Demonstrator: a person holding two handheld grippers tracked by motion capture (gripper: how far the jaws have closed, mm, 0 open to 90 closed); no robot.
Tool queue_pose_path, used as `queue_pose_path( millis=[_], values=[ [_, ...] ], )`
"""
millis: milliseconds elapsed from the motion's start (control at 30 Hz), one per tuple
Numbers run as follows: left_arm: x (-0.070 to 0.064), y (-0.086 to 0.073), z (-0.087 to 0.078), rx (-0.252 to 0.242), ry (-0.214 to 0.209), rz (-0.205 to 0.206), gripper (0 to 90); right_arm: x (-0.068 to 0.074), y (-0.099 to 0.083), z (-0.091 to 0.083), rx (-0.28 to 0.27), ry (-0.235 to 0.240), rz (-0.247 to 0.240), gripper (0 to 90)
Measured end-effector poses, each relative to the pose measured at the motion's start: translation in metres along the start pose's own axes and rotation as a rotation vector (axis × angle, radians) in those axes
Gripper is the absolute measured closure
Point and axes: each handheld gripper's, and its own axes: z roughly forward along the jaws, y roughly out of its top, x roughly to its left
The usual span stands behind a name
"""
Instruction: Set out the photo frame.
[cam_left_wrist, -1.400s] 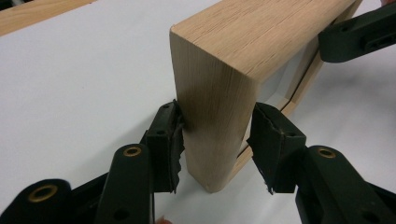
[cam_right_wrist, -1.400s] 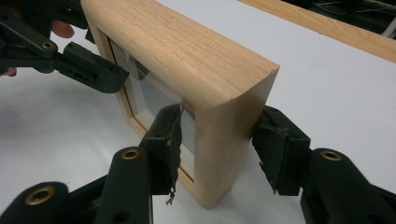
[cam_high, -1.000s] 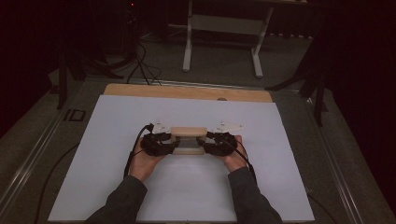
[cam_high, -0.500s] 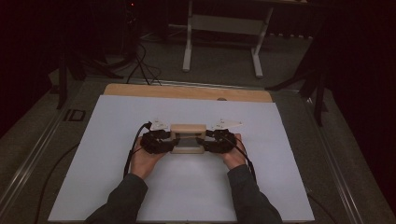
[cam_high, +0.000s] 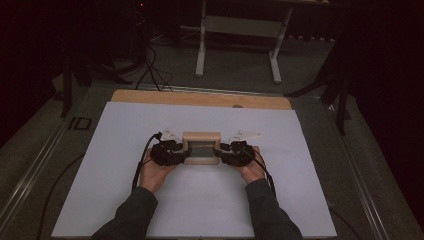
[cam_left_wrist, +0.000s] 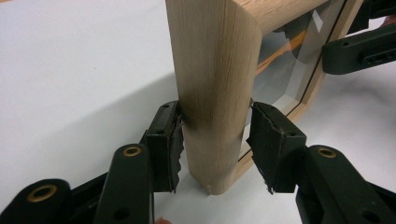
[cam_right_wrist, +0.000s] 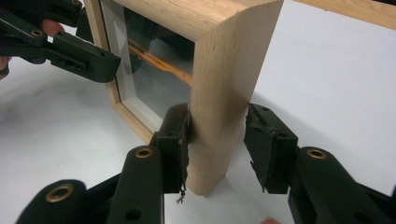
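White table sheet (cam_high: 150, 200). Both grippers' jaws straddle the wooden frame (cam_high: 201, 147) ends, not fully clamped; close evenly before lifting.

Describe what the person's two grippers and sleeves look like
Both the left gripper and right gripper are black, each with a pale grey three-cornered plate on top and a black cable trailing back. Their jaws carry serrated black pads and brass-coloured rivets. The sleeves are dark.

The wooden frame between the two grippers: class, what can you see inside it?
Inside the wooden frame sits a clear pane showing reflections and an orange streak. Whatever lies behind the pane cannot be made out, and the frame's far side is hidden.
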Motion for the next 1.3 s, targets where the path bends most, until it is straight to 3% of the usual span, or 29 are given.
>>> queue_pose_path(
  millis=[267, 667, 933, 1300],
  values=[
    [0.007, -0.001, 0.004, -0.008, -0.019, -0.051, 55.8, -0.001, 0.001, 0.002, 0.006, -0.012, 0.023, 63.4],
    [0.006, -0.001, 0.003, 0.002, -0.019, -0.048, 48.8, -0.001, 0.001, -0.001, 0.012, -0.015, 0.019, 56.2],
    [0.007, -0.003, -0.008, -0.011, -0.017, -0.048, 47.1, 0.0, 0.002, -0.01, 0.012, -0.021, 0.006, 52.7],
    [0.013, -0.012, -0.032, -0.019, 0.018, -0.048, 46.6, 0.001, 0.0, -0.029, 0.012, -0.046, 0.002, 49.1]
  ],
)
